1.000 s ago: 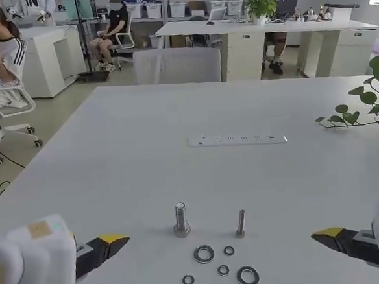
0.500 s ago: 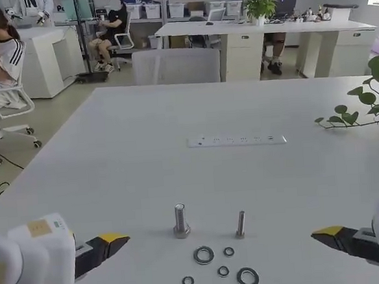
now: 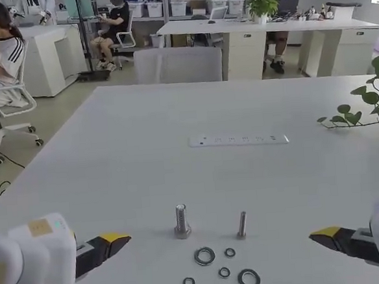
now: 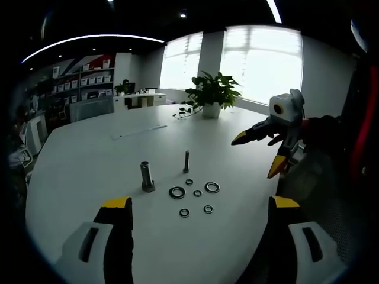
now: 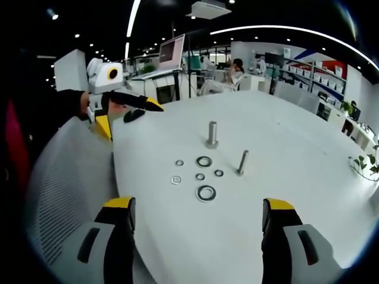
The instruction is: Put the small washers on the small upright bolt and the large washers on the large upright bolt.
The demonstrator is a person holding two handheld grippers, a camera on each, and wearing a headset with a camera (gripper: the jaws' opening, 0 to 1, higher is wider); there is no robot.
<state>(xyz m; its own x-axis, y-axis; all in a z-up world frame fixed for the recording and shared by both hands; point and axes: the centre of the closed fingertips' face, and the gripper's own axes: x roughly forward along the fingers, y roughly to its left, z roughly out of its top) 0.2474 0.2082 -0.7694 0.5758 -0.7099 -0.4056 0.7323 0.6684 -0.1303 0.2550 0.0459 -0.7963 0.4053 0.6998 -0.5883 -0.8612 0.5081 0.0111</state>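
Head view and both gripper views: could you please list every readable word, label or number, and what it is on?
No text is readable.
Tan sticker, head view lower left: no legible print.
Power strip: markings too small.
Background shelf bins: labels blurred.

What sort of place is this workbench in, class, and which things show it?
Most likely an open-plan office or lab: white desks, a person seated on a swivel chair, and a potted plant on one desk.

Bright, even ceiling and window light, soft shadows, sharp focus; both gripper views bend strongly toward their edges.
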